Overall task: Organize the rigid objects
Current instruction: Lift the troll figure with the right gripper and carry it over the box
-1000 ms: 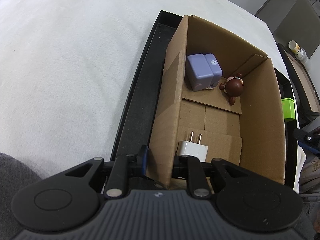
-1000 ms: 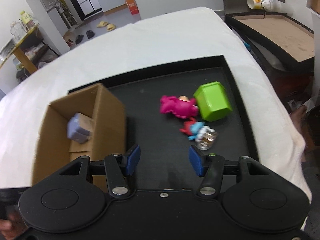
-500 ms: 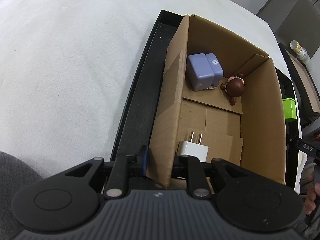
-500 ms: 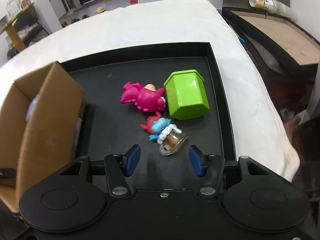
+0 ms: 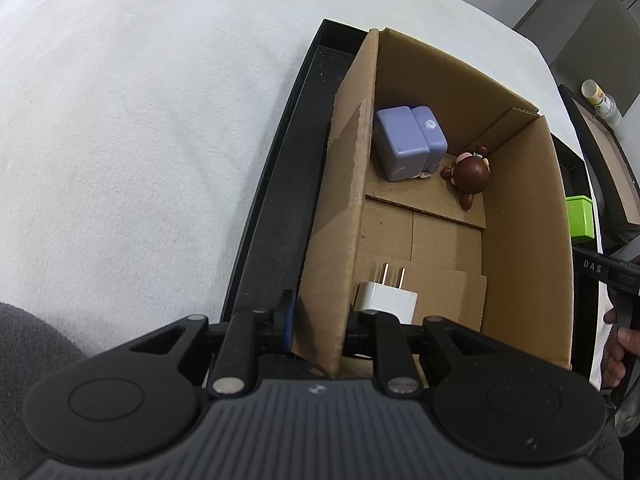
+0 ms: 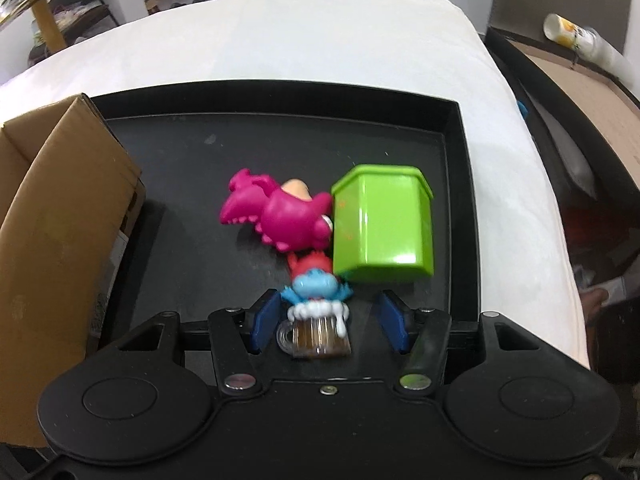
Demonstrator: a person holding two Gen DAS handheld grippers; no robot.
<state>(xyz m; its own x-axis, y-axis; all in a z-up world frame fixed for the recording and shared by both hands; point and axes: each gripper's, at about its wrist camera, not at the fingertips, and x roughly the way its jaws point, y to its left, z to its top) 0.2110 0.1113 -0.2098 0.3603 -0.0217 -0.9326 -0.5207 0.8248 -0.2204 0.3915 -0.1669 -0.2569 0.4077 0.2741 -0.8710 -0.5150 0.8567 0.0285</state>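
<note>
My left gripper (image 5: pixel 320 330) is shut on the near left wall of an open cardboard box (image 5: pixel 528 240) that stands on a black tray (image 5: pixel 272 232). Inside the box lie a purple block (image 5: pixel 408 144), a brown bear figure (image 5: pixel 470 174) and a white plug adapter (image 5: pixel 386 296). My right gripper (image 6: pixel 330 324) is open, low over the tray (image 6: pixel 280 140). Between its blue pads lies a small blue figure with a red hat and a beer mug (image 6: pixel 316 312); the pads do not press on it. Behind it lie a pink dinosaur toy (image 6: pixel 280 216) and a green container (image 6: pixel 384 224).
The tray rests on a white cloth surface (image 6: pixel 320 40). The box (image 6: pixel 60 220) fills the tray's left side. To the right stands a second black tray with a brown board (image 6: pixel 592 80) and a tipped cup (image 6: pixel 576 40). A hand (image 5: pixel 624 344) shows at the right edge.
My right gripper came down and closer to the toys, so the small blue figure now lies between its pads. The left gripper and the box stayed put.
</note>
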